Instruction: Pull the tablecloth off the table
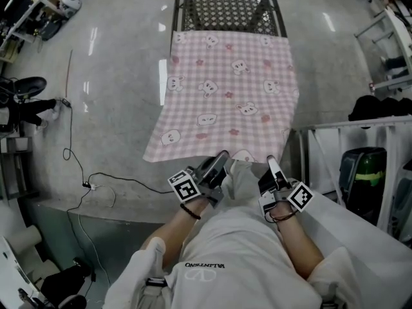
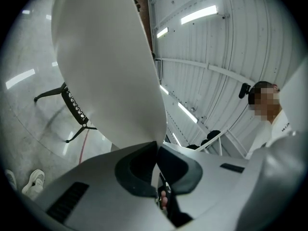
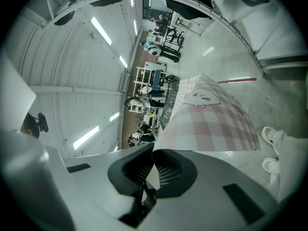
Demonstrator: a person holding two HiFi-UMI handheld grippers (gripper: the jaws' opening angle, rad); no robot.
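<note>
Spanning from the black lattice table (image 1: 225,11) toward the person, the pink checked tablecloth (image 1: 225,95) with cartoon animal faces lay with its far end on the tabletop and its near edge held up over the floor. The left gripper (image 1: 221,156) and the right gripper (image 1: 271,161) each had their jaws pressed together on that near edge. The only legible writing was VALENTINO on the person's white shirt (image 1: 212,262).

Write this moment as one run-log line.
left gripper: shut on tablecloth | right gripper: shut on tablecloth | table: far end uncovered
</note>
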